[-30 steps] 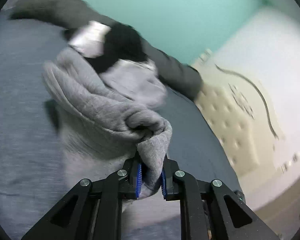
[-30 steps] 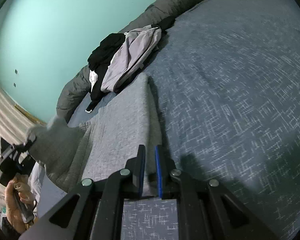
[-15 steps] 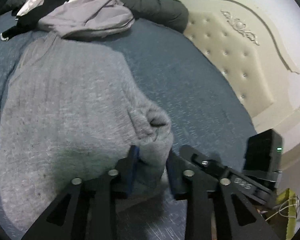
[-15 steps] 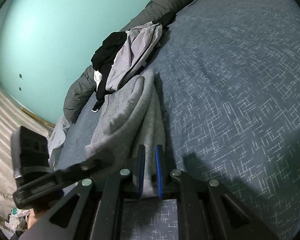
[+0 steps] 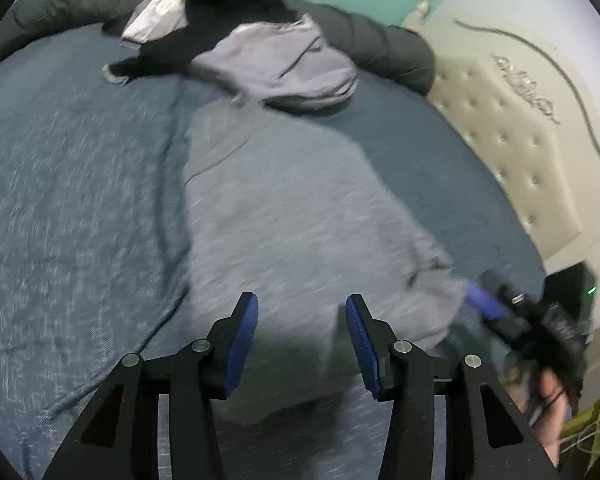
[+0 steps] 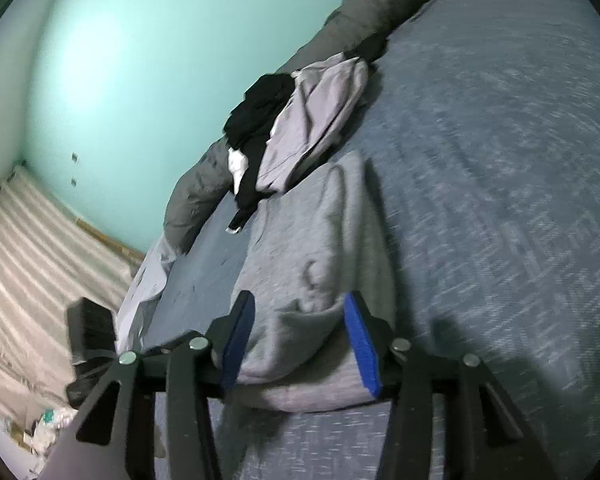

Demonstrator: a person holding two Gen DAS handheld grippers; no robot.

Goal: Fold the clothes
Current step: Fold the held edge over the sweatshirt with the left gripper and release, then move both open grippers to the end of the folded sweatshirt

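Grey sweatshirt [image 5: 300, 216] spread flat across the middle of the left wrist frame, on the blue bedspread [image 5: 68, 200], with one corner bunched up low in the right wrist frame. Left gripper [image 5: 301, 312] wide open at bottom centre, holding nothing, hovering over the near hem. Right gripper [image 6: 298, 320] also spread apart, with the bunched corner sitting loose between the blue pads, not pinched.

Looks like a regrip moment between folds. Best bet: pinch both near corners right at the edge, grab a single tidy layer, lift evenly and carry across so the fold line lands straight. Worth smoothing that crumpled corner first, or the crease will probably get baked in.

Soft bed, so expect fabric to drag a bit. Pile of other clothes [image 5: 260, 56] upper centre, just beyond the far end of the sweatshirt. Tufted cream headboard [image 5: 516, 152] right side, teal wall [image 6: 160, 60] upper left of the right wrist frame.
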